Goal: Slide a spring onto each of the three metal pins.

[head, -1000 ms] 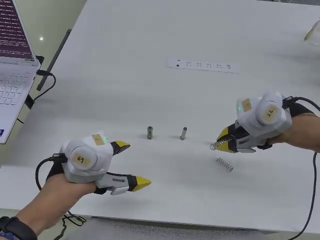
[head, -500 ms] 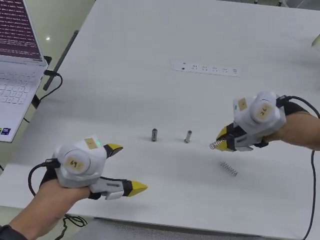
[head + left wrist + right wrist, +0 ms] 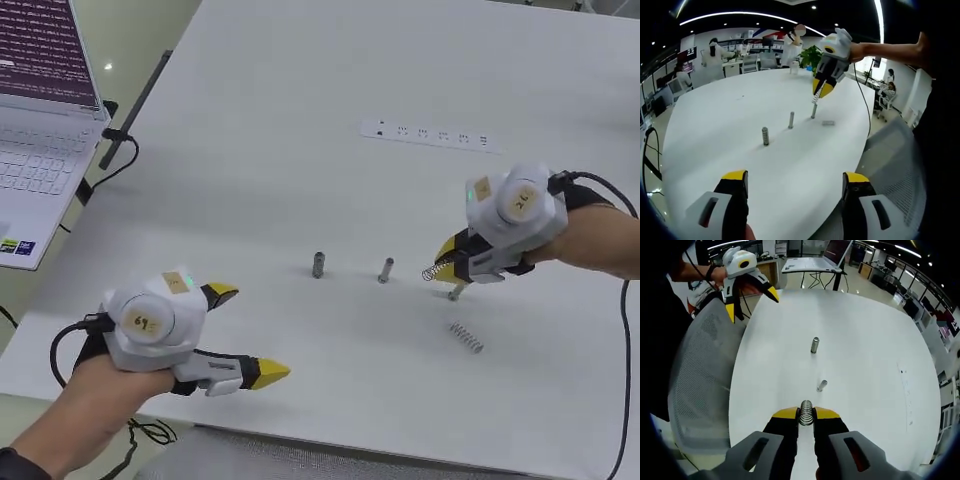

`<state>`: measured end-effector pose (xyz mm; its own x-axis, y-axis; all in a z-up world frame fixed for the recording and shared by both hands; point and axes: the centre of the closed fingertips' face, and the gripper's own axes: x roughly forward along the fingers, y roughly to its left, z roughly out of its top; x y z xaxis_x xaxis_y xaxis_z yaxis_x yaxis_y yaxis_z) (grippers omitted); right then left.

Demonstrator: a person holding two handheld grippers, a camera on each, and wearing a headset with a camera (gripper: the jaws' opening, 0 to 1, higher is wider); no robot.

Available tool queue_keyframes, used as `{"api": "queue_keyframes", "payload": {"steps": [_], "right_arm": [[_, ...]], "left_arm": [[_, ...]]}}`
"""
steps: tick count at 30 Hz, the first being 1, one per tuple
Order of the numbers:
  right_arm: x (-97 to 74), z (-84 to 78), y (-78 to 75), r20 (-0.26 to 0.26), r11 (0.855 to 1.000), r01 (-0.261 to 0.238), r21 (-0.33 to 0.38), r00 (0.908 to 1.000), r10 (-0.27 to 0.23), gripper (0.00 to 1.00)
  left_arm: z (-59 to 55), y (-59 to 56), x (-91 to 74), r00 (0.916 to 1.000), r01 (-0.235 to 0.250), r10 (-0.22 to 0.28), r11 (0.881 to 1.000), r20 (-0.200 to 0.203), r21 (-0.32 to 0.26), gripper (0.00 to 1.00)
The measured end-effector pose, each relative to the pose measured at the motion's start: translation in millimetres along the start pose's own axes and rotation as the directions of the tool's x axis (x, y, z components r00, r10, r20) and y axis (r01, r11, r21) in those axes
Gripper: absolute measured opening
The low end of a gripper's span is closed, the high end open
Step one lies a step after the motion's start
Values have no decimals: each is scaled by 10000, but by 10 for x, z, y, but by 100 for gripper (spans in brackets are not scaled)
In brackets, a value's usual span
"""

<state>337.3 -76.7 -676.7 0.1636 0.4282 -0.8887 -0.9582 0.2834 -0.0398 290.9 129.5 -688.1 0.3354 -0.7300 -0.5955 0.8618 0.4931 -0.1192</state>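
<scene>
The right tongs (image 3: 447, 268) are closed on a spring (image 3: 432, 270) and pinch it by one end. The spring sticks out past the yellow tips and is tilted. It is just above the right pin (image 3: 457, 291), which stands on the white table (image 3: 300, 180). In the left gripper view, the low end of the spring (image 3: 815, 97) comes down close to the top of that pin (image 3: 813, 111). I cannot tell if they touch.

The middle pin (image 3: 385, 270) stands bare, just left of the right tongs. The left pin (image 3: 319, 256) stands a little further left and has a fitted spring (image 3: 318, 267) around it. The three pins make a row across the table. A loose spring (image 3: 465, 337) lies flat on the table, nearer to the person than the right pin.

The left tongs (image 3: 248, 333) are wide open and hold nothing. They are over the near left part of the table, well apart from the pins.

A white power strip (image 3: 430, 134) lies on the far part of the table. An open laptop (image 3: 40, 120) sits at the far left, and a black cable (image 3: 120, 165) runs beside it.
</scene>
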Motion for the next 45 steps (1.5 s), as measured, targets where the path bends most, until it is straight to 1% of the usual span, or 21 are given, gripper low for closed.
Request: {"api": "queue_keyframes", "payload": {"steps": [5,14,24,33,38,45], "right_arm": [[19,36,-41,-13,10000,-27,-49,10000,26,8],[77,81,-117,-183,9998,-102,-199,9998,98,8],[189,151,-228,-466,9987,-230,-450,9987,209,8],[298,173,-262,-730,9969,-421,-671,9966,372,8],[346,174,-281,-873,9957,-498,-783,9953,429,8],[396,182,-310,-964,9944,-600,-866,9940,516,8]], "left_arm": [[-34,30,-32,9999,-118,117,9999,-61,-76,76],[-42,73,-95,9996,-267,267,9995,31,-194,76],[-57,106,-159,9992,-387,392,9986,112,-359,76],[-71,151,-200,9984,-539,545,9976,138,-441,76],[-76,152,-210,9983,-553,560,9973,127,-492,76],[-99,177,-240,9981,-610,616,9967,94,-540,76]]}}
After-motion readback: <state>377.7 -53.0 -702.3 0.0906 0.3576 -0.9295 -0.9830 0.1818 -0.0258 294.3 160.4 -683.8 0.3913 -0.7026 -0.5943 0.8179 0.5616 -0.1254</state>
